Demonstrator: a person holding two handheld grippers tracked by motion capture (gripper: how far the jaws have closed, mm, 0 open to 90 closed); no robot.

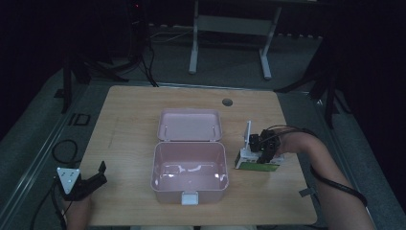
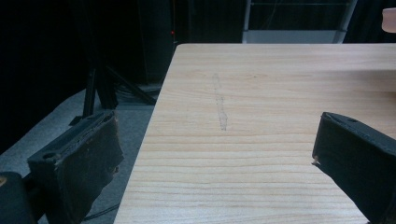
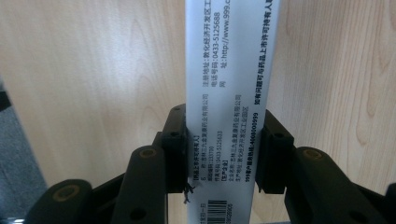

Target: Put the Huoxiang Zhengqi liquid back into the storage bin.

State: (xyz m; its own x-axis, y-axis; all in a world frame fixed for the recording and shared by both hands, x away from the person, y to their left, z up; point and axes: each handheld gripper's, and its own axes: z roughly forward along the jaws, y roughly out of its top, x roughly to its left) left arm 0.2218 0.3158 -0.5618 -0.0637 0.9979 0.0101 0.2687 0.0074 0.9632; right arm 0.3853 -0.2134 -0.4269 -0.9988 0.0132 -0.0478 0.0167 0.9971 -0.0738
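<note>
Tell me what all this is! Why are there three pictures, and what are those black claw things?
A person sits at a wooden table and holds a grabbing tool in each hand. The top picture comes from a camera above the table. The other two come from little cameras riding on the tools.

The left hand-held gripper rests near the table's corner with its jaws wide open, holding nothing. You see its two black jaws in its own picture, with bare wood between them.

The right hand-held gripper has squeezed shut on a white and green printed carton.

In the middle stands an open pink box with its lid folded back. It looks empty.
</note>
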